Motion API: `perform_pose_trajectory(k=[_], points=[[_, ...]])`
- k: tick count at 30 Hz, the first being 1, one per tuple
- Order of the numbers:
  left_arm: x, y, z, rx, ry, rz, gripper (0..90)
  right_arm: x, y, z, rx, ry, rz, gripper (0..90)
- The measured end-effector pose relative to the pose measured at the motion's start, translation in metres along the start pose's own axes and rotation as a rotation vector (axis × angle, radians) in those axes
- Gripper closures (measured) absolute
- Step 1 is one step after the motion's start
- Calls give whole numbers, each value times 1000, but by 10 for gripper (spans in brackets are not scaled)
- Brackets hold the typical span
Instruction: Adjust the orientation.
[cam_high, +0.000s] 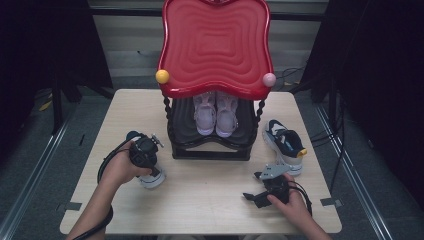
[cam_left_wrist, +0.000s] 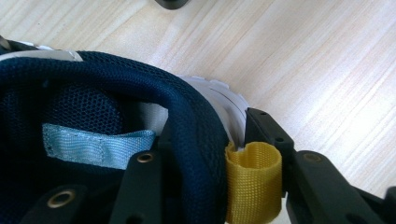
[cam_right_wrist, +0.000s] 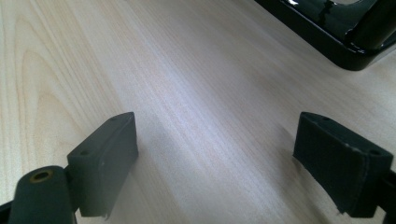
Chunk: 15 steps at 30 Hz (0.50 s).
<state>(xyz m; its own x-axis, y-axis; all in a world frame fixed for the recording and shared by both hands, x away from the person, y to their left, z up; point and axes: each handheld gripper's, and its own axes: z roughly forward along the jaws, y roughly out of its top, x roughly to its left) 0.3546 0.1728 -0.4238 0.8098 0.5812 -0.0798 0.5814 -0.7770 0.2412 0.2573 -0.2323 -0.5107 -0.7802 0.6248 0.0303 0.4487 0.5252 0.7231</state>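
A navy mesh sneaker (cam_left_wrist: 93, 93) with a white sole (cam_high: 153, 180) stands on the left of the table. My left gripper (cam_high: 148, 167) points down onto its heel. One jaw sits inside the collar and the other presses on the yellow pull tab (cam_left_wrist: 253, 182) outside, so the left gripper (cam_left_wrist: 210, 135) is shut on the heel. The matching sneaker (cam_high: 285, 142) lies at the right by the rack. My right gripper (cam_high: 251, 186) rests low near the front right of the table. In its own view the right gripper (cam_right_wrist: 215, 140) is open over bare wood with nothing between the jaws.
A black shoe rack (cam_high: 210, 150) with a red wavy tray top (cam_high: 215, 45) stands at the table's back middle. A pair of pink shoes (cam_high: 215, 115) sits on its lower shelf. The rack's base (cam_right_wrist: 327, 42) lies ahead of the right gripper. The wooden table (cam_high: 210, 205) has free room in front.
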Motion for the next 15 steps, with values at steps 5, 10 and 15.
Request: perform_pose_trajectory(k=[5,10,15], points=[[-1,-1,0,32,0,23,699,0,0,0,0,0,0,130],[-2,-2,0,31,-1,21,714,0,0,0,0,0,0,130],[-3,-1,0,26,-10,30,721,0,0,0,0,0,0,129]])
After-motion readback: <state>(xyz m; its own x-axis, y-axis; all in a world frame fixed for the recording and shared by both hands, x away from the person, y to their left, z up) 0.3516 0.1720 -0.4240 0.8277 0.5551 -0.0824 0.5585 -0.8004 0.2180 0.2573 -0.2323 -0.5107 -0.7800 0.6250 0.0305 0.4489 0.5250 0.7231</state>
